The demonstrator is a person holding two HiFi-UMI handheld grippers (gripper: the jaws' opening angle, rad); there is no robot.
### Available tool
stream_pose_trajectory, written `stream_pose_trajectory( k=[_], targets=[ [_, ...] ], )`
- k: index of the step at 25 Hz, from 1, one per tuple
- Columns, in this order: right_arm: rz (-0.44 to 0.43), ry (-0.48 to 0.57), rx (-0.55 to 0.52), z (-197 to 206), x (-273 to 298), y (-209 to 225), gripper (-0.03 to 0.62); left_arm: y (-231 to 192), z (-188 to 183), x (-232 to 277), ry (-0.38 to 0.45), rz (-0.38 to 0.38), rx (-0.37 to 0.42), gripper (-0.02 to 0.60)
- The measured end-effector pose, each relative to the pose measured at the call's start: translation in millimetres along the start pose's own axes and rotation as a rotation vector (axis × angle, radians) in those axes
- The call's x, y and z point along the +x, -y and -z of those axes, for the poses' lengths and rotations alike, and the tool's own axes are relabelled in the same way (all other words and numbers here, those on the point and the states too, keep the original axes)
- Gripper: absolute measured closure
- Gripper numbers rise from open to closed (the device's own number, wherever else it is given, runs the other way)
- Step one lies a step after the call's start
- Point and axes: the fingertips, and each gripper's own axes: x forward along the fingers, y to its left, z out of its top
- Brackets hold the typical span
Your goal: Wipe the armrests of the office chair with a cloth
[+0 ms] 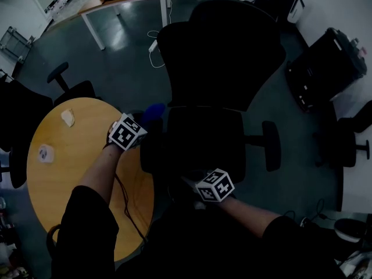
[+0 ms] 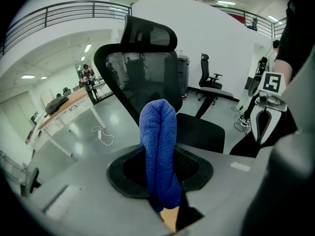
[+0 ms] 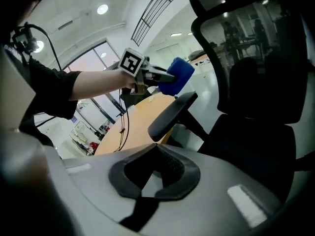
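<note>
The left gripper (image 2: 160, 173) is clenching a blue cloth (image 2: 158, 141) over the armrest (image 3: 172, 114), poised for wiping; the right gripper's (image 3: 155, 173) jaws are idling closed, empty.

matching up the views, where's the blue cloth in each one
Head view: blue cloth just left of centre.
Left gripper view: blue cloth dead centre, clamped in the jaws.
Right gripper view: blue cloth upper middle, above the armrest.
Shared landmark: the black backrest.

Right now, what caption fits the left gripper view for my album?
Left tool holding a blue cloth up in front of a black office chair.
</note>
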Motion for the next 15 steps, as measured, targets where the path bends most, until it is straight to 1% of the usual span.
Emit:
stream_pose_trajectory(
  k=[4,7,9,10,12,15],
  targets=[
    [-0.052,-0.082,0.022,8,38,-12,0.589,-4,2,23,-0.045,0.037,0.092,0.456],
    [-0.097,-0.114,0.025,11,63,-25,0.589,-5,6,40,-0.093,0.065,0.164,0.456],
    [-0.116,-0.129,0.016,12,76,-31,0.589,-7,8,48,-0.112,0.078,0.198,0.456],
    [-0.123,-0.135,0.013,12,82,-33,0.589,-10,10,51,-0.117,0.082,0.203,0.456],
    [-0.132,-0.148,0.013,12,92,-36,0.589,-18,16,55,-0.119,0.087,0.187,0.454],
    [-0.136,-0.156,0.024,10,105,-38,0.589,-29,27,59,-0.099,0.095,0.118,0.454]
  ],
)
